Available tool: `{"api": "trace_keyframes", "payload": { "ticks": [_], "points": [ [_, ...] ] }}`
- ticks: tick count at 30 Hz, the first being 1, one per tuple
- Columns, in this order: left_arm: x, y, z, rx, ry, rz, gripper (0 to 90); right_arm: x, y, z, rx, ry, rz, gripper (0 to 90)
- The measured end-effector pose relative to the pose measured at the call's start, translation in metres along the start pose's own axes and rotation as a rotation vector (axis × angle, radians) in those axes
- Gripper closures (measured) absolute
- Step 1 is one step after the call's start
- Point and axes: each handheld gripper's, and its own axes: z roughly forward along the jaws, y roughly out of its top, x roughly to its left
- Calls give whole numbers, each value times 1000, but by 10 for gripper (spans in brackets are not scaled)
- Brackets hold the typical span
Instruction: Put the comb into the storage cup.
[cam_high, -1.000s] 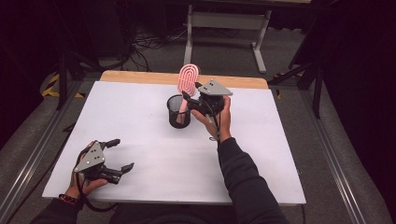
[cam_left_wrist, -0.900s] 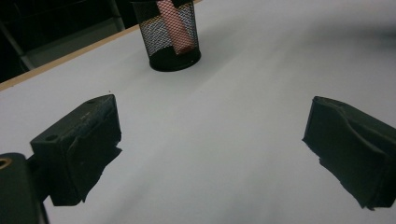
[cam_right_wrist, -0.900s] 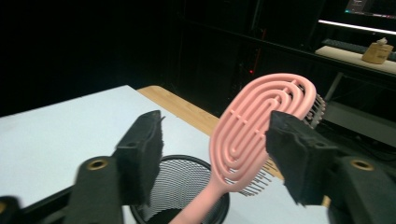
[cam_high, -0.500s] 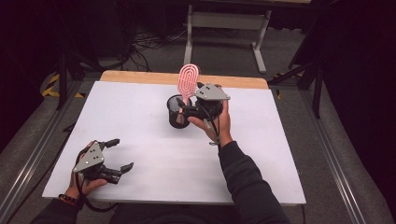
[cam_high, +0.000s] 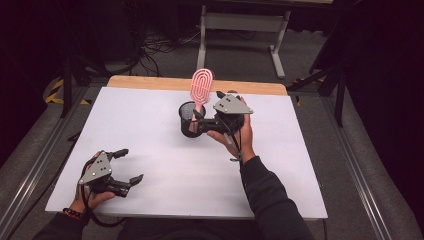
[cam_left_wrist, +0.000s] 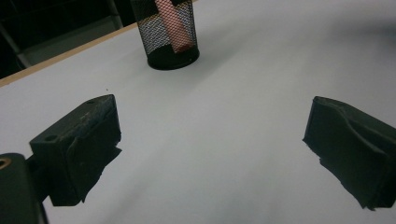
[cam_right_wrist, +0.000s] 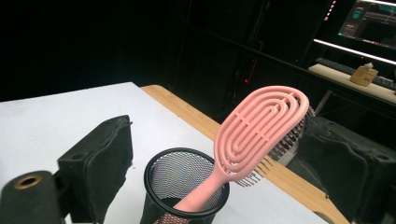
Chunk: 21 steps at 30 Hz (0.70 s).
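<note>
Pink hairbrush (cam_right_wrist: 259, 135) is standing handle-down in the mesh cup (cam_right_wrist: 182, 186), leaning away; right gripper (cam_high: 207, 112), jaws just opened and gripping nothing, is hovering beside it; left gripper (cam_high: 129, 166) is resting open, well apart

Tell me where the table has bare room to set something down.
Widest free patch: the white table top between the left gripper and the mesh cup. The front right, beside the person's sleeve, is bare too. It is crowded around the cup, where the pink hairbrush stands and the right gripper hovers open.
</note>
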Motion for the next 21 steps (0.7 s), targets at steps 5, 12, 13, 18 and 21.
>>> {"api": "trace_keyframes", "payload": {
  "ticks": [5, 12, 13, 18, 21],
  "points": [
    [0, 0, 0, 0, 0, 1, 46, 1, -1, -9, -6, -6, -7, 107],
    [-1, 0, 0, 1, 1, 4, 45, 0, -5, -20, -7, -10, -18, 107],
    [-1, 0, 0, 1, 1, 4, 45, 0, -5, -22, -8, -8, -19, 107],
    [-1, 0, 1, 3, -1, 4, 45, -2, -7, -28, -5, -13, -29, 107],
    [-1, 0, 1, 4, 2, 4, 45, -2, -9, -32, -7, -11, -30, 107]
  ]
}}
